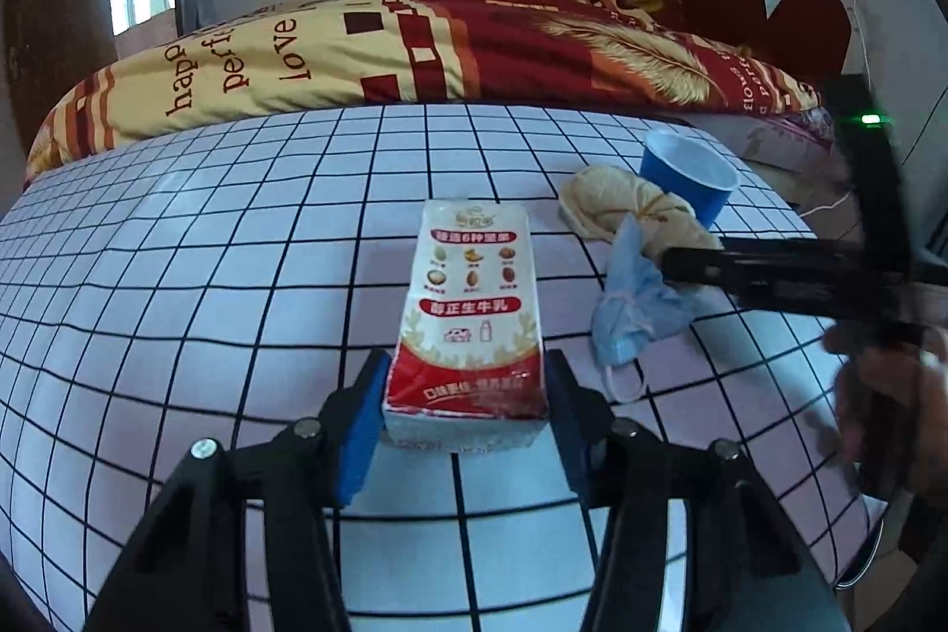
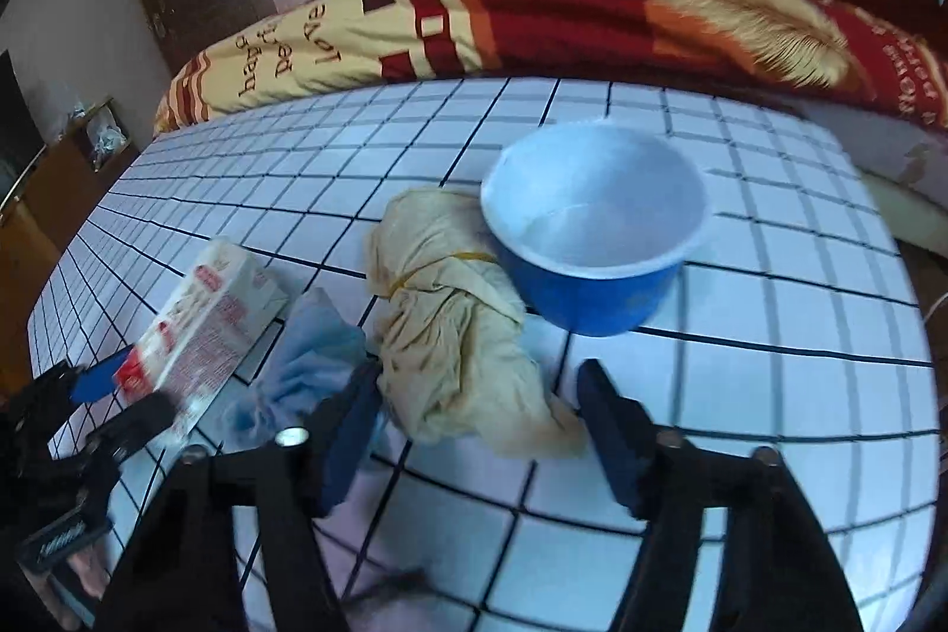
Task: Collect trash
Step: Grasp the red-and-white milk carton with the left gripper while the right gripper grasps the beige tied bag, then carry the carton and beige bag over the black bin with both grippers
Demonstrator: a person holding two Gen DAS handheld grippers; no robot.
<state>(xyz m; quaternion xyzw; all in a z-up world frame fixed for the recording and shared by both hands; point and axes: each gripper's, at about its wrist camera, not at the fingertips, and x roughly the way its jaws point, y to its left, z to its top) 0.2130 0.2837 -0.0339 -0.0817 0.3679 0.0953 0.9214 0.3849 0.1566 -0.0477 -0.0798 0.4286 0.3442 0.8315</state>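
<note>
A red-and-white milk carton lies flat on the checked table. My left gripper is shut on its near end, a blue pad pressed to each side. To its right lie a crumpled blue face mask, a beige wad tied with a rubber band and a blue paper cup. In the right wrist view my right gripper is open around the near end of the beige wad, with no squeeze showing. The mask lies left of it. The cup stands upright behind, and the carton is far left.
A bed with a red and yellow quilt runs along the table's far edge. A hand holds the right gripper at the table's right side. A wooden cabinet stands left of the table.
</note>
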